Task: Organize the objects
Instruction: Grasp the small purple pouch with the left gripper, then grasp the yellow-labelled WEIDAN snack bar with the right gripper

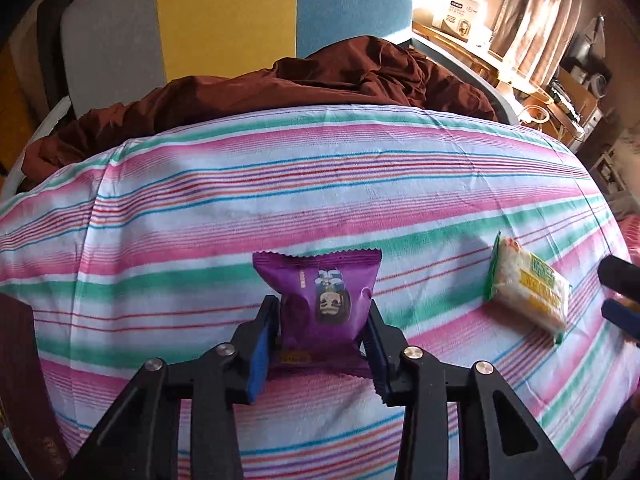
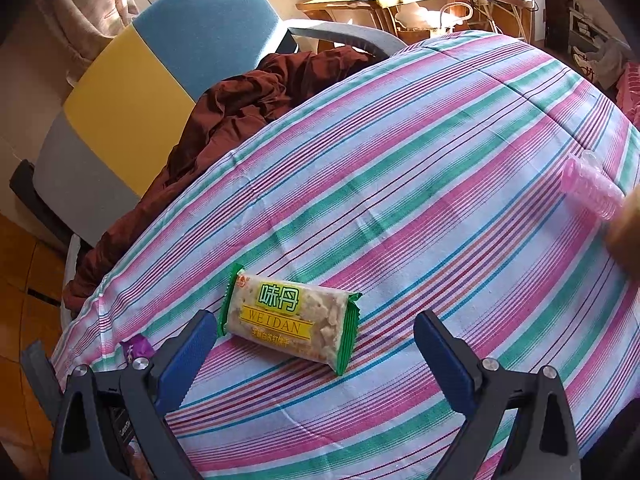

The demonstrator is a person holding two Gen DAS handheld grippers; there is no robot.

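A striped cloth (image 1: 320, 184) in pink, green, white and blue covers the counter and fills most of both views. Beyond its far edge, in the upper middle of the left wrist view, lies a crumpled dark reddish-brown fabric (image 1: 304, 80), and behind that stands a chair back with grey, yellow and blue panels (image 1: 228, 16).

The left gripper (image 1: 322, 320) rises from the lower middle of its frame. Its blue-padded fingers (image 1: 262, 340) are drawn narrow and press on both sides of a purple plastic snack packet with a cartoon face (image 1: 320, 292), which rests on the cloth.

The right gripper (image 2: 314, 332) stands wide at the bottom of its own frame, holding nothing. A green-edged clear cracker packet with a yellow "WEIDAN" label (image 2: 288, 320) lies flat on the cloth between and just ahead of its fingers (image 2: 188, 348), the left one close beside the packet's end.

At the right edge of the right wrist view a small ribbed pink translucent plastic tube (image 2: 590, 188) lies on the cloth.
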